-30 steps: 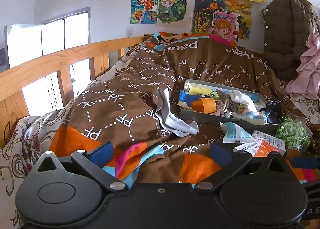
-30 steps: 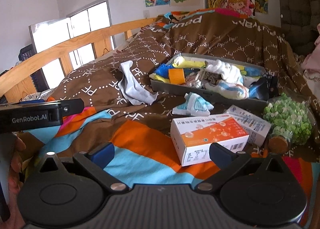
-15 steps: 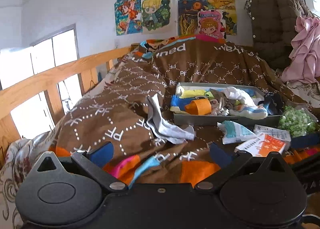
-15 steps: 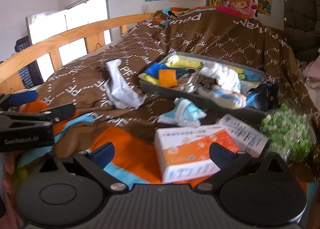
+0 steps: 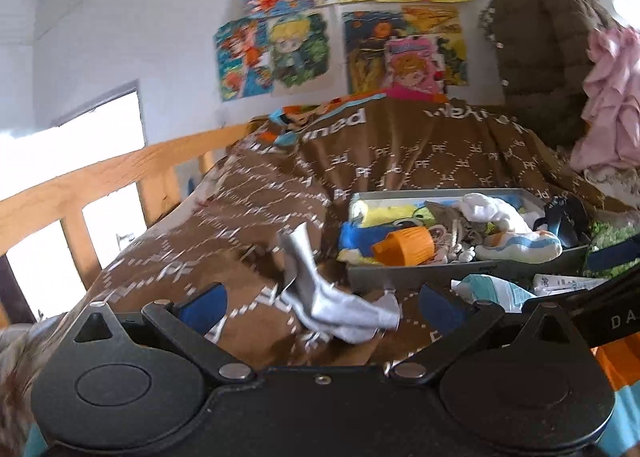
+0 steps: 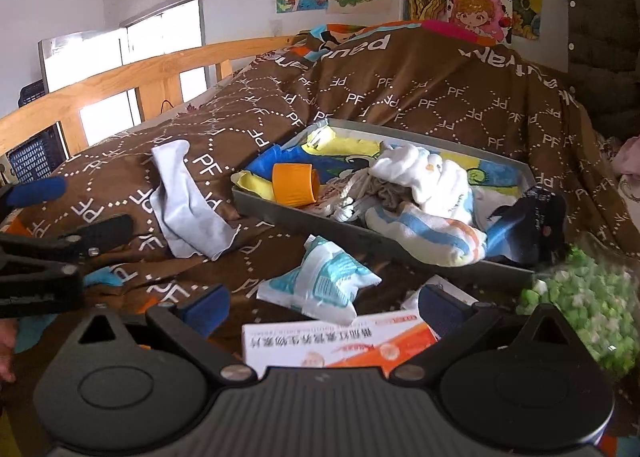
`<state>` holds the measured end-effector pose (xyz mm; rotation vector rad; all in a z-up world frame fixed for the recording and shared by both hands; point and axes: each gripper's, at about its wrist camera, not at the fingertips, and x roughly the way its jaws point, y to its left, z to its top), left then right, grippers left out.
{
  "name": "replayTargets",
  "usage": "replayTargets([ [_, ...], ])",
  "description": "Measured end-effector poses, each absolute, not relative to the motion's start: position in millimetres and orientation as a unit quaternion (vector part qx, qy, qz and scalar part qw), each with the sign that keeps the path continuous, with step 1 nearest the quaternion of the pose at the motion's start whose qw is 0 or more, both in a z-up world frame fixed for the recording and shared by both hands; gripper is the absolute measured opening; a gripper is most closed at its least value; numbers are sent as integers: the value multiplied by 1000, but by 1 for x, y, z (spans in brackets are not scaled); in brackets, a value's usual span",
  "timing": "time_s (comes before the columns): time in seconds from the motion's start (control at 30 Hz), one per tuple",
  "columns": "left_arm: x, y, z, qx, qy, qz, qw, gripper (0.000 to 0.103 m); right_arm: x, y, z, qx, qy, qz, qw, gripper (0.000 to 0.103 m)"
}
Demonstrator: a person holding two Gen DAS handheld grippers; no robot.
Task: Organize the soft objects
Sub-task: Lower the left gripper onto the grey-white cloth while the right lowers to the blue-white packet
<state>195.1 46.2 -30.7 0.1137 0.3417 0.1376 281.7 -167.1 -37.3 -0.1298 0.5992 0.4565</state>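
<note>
A light grey sock (image 5: pixel 320 297) lies crumpled on the brown bedspread, straight ahead of my left gripper (image 5: pixel 320 303), which is open and empty. In the right wrist view the same sock (image 6: pixel 188 205) lies left of the grey tray (image 6: pixel 304 223). The tray holds a white sock (image 6: pixel 420 173), a striped sock (image 6: pixel 424 231), an orange cup (image 6: pixel 294 185) and yellow and blue cloths. My right gripper (image 6: pixel 324 307) is open and empty, above an orange-and-white box (image 6: pixel 340 345), with a soft tissue pack (image 6: pixel 320 285) just beyond. The left gripper (image 6: pixel 94 205) shows open at the left edge.
A bag of green foam bits (image 6: pixel 580 305) sits right of the tray. A wooden bed rail (image 6: pixel 140 77) runs along the left with a window behind. A dark padded jacket (image 5: pixel 548 49) and pink cloth (image 5: pixel 608 105) hang at the back right.
Both grippers have moved forward over the bed. The grey sock now lies close in front of the left one; the right one has come over the box toward the tissue pack.
</note>
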Motion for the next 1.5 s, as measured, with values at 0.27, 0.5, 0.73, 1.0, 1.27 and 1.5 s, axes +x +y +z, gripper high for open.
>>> replayTargets([
  [0.27, 253, 58, -57, 65, 200, 51, 976, 102, 302, -153, -53, -88, 283, 235, 926, 103],
  [0.5, 287, 80, -78, 37, 230, 53, 971, 102, 319, -146, -65, -83, 300, 235, 921, 103],
  [0.73, 309, 81, -87, 59, 225, 29, 972, 102, 330, -146, -72, -58, 322, 244, 913, 102],
  [1.0, 315, 89, -92, 28, 235, 19, 971, 97, 345, -146, -70, -5, 359, 254, 898, 101],
  [1.27, 315, 95, -97, 8, 239, 27, 971, 57, 350, -148, -76, 7, 379, 244, 893, 79],
  [1.5, 313, 101, -97, -14, 238, 31, 971, 32, 348, -148, -76, 0, 372, 240, 897, 68],
])
